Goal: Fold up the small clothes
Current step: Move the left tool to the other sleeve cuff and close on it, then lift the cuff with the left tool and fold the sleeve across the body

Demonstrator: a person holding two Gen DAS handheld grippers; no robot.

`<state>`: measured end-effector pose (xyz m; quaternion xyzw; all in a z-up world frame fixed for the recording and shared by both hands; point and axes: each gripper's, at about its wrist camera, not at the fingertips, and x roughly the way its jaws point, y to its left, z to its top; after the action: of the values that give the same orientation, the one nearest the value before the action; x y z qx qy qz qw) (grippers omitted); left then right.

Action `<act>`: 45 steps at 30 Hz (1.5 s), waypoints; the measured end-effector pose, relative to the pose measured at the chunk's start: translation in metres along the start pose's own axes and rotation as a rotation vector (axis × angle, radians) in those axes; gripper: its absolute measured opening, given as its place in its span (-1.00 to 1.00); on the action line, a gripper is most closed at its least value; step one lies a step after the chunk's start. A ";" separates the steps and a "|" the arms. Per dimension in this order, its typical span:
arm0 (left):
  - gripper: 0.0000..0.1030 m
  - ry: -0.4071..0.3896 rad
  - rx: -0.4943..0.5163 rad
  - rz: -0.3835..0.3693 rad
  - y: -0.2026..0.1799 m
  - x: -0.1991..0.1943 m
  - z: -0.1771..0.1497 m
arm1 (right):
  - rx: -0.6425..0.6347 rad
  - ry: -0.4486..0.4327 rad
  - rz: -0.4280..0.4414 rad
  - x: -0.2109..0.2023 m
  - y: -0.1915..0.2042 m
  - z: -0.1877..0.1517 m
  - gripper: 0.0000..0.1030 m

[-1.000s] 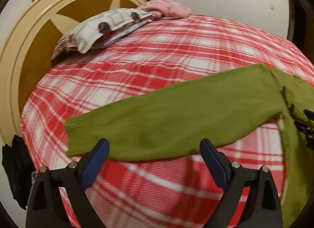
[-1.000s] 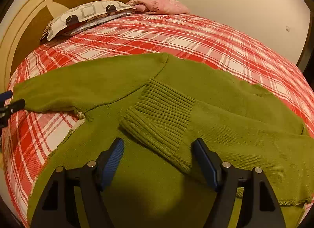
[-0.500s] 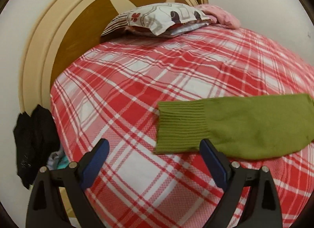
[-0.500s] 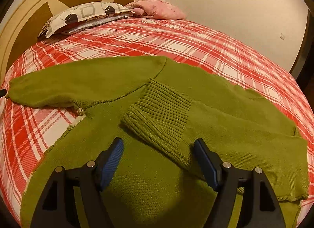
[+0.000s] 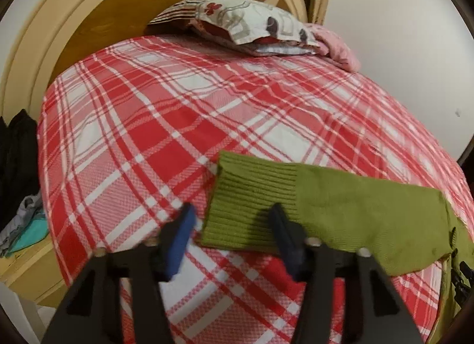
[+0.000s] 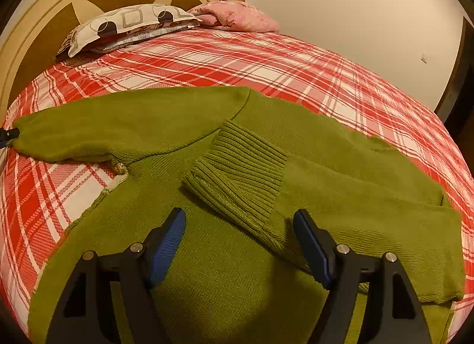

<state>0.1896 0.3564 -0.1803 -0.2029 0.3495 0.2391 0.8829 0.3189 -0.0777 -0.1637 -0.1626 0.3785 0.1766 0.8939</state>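
A green knit sweater (image 6: 225,278) lies flat on the red plaid bed (image 6: 266,62). Its right sleeve is folded over the body, ribbed cuff (image 6: 240,172) on top. Its left sleeve (image 6: 118,121) stretches out to the left. In the left wrist view that sleeve (image 5: 355,210) lies across the bed, and its ribbed cuff (image 5: 251,201) sits between the fingers of my left gripper (image 5: 234,225), which is open and partly closed around it. My right gripper (image 6: 240,234) is open and empty, just above the sweater body near the folded cuff.
A patterned pillow (image 5: 251,27) and a pink cloth (image 5: 337,47) lie at the head of the bed by the round cream headboard (image 5: 89,18). Dark clothes (image 5: 14,148) hang at the bed's left edge. A white wall (image 6: 355,18) runs along the far side.
My left gripper has moved left along the outstretched sleeve to its cuff and its fingers have narrowed around it. My right gripper has stayed nearly still over the sweater.
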 end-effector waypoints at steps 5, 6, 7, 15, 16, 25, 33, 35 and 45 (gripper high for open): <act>-0.23 -0.006 0.001 0.002 0.000 0.000 0.001 | -0.001 -0.001 0.000 0.000 0.000 0.000 0.47; -0.18 -0.007 0.001 0.008 0.000 0.000 0.001 | 0.000 -0.001 0.000 0.000 0.000 0.000 0.47; -0.15 -0.008 -0.001 0.014 0.000 0.000 0.002 | 0.000 -0.001 0.000 0.000 0.000 0.000 0.47; -0.12 -0.016 0.033 0.006 -0.003 0.004 0.001 | -0.001 -0.001 0.000 -0.001 0.000 -0.001 0.47; -0.20 -0.019 0.038 0.000 -0.002 0.005 0.001 | -0.001 -0.001 -0.001 -0.001 0.001 -0.001 0.47; -0.84 -0.013 0.005 -0.092 0.001 -0.001 0.009 | -0.002 -0.001 -0.002 -0.001 0.001 -0.002 0.47; -0.85 -0.058 -0.019 -0.168 -0.011 -0.023 0.024 | 0.012 -0.002 0.015 -0.001 -0.004 -0.001 0.47; -0.85 -0.075 0.000 -0.184 -0.020 -0.032 0.029 | 0.034 -0.001 0.034 -0.002 -0.010 0.001 0.47; -0.85 -0.165 0.106 -0.333 -0.088 -0.084 0.050 | 0.086 -0.072 0.090 -0.043 -0.029 0.002 0.47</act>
<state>0.2115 0.2889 -0.0698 -0.1907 0.2498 0.0867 0.9454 0.3049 -0.1106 -0.1262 -0.1005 0.3602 0.2061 0.9042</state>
